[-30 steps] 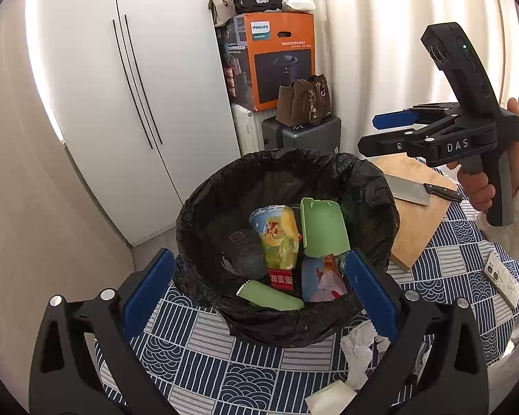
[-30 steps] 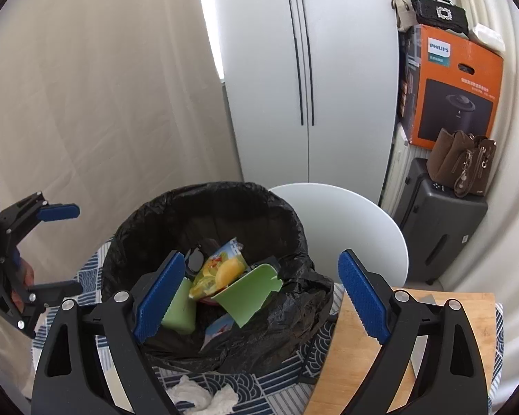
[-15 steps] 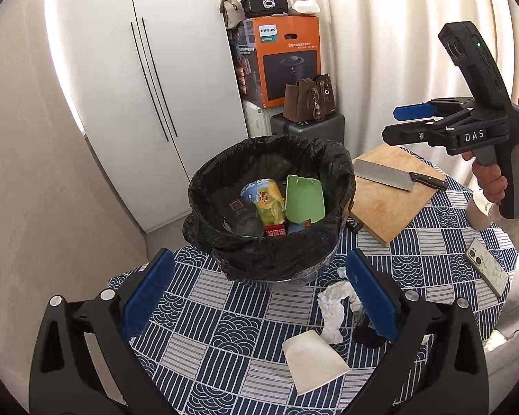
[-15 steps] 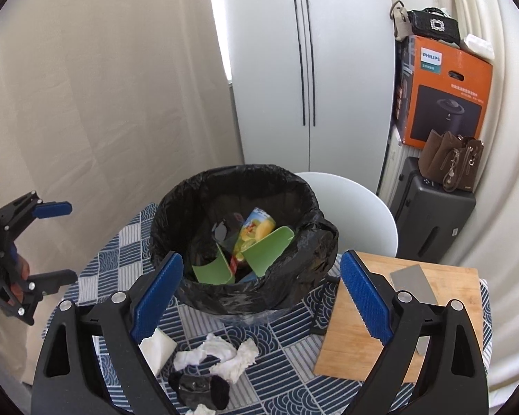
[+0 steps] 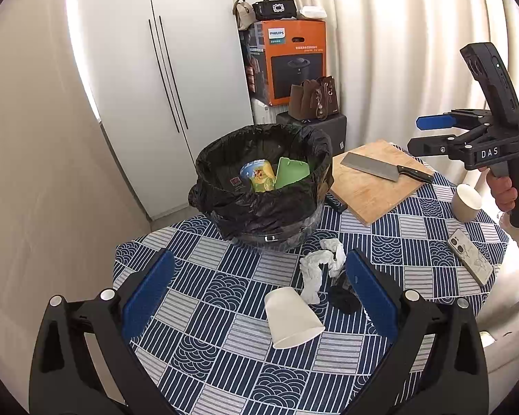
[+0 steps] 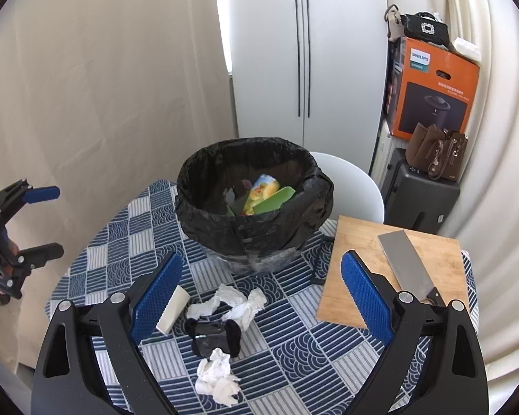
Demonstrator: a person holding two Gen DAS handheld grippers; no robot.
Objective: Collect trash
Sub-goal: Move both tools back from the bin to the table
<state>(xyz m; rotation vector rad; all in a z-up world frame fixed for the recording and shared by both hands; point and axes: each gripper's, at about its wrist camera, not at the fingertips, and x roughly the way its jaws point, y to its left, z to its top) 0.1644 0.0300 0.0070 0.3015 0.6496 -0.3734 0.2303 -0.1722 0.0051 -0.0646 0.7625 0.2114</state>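
Observation:
A bin with a black liner (image 5: 259, 204) (image 6: 252, 221) stands on the blue patterned table and holds green and yellow packaging. In front of it lie crumpled white tissues (image 5: 320, 266) (image 6: 231, 304), a tipped white paper cup (image 5: 290, 318) (image 6: 173, 307), a black crumpled item (image 5: 342, 297) (image 6: 214, 339) and another tissue wad (image 6: 218, 377). My left gripper (image 5: 259, 297) is open and empty above the cup; it also shows in the right wrist view (image 6: 43, 221). My right gripper (image 6: 259, 297) is open and empty above the tissues; it also shows in the left wrist view (image 5: 422, 135).
A wooden cutting board (image 5: 377, 180) (image 6: 394, 269) with a cleaver (image 5: 380, 169) (image 6: 408, 269) lies right of the bin. A beige cup (image 5: 467, 202) and a phone (image 5: 470, 256) sit at the table's right edge. A white chair (image 6: 353, 186) stands behind the table.
Both grippers have pulled back and up from over the bin. The table in front, with the tissues, paper cup and black item, has come into view. Both stay open.

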